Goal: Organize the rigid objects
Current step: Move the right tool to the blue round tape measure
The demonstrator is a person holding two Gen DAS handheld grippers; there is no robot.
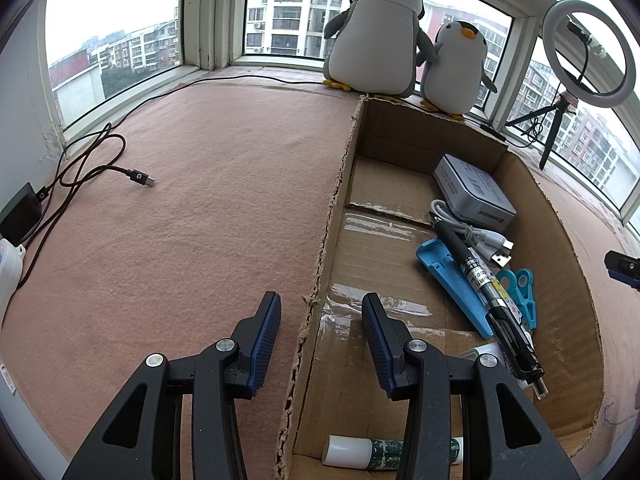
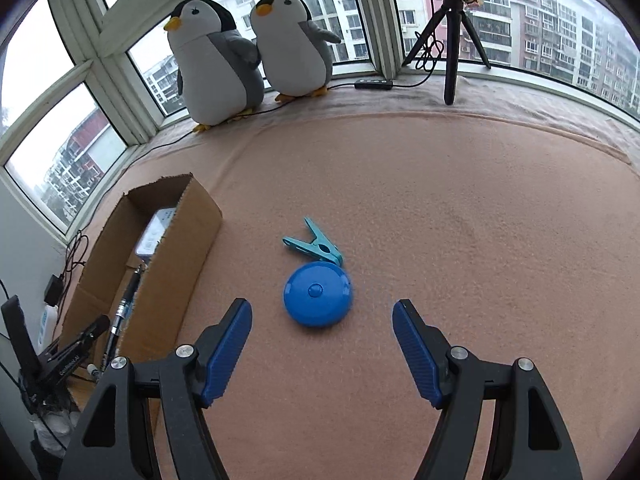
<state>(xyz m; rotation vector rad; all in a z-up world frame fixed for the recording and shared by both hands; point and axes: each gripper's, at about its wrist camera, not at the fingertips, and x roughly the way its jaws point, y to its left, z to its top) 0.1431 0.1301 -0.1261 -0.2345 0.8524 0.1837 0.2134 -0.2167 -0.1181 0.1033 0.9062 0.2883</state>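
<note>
In the right wrist view a round blue disc case (image 2: 318, 294) lies on the pink cloth, with a teal clothes peg (image 2: 316, 244) just behind it. My right gripper (image 2: 322, 312) is open and empty, its fingers either side of the disc and slightly nearer. The cardboard box (image 2: 180, 248) stands to the left. In the left wrist view my left gripper (image 1: 320, 308) is open and empty, straddling the box's left wall (image 1: 332, 208). Inside lie a grey tin (image 1: 472, 192), a white cable (image 1: 476, 236), a black pen (image 1: 492, 292), a blue holder (image 1: 456, 284), a teal peg (image 1: 522, 290) and a white-capped tube (image 1: 360, 452).
Two plush penguins (image 2: 248, 52) sit by the window. A ring light on a tripod (image 2: 452, 28) stands at the back right. A black USB cable (image 1: 100, 164) and a charger (image 1: 20, 212) lie at the left on the cloth (image 2: 480, 220).
</note>
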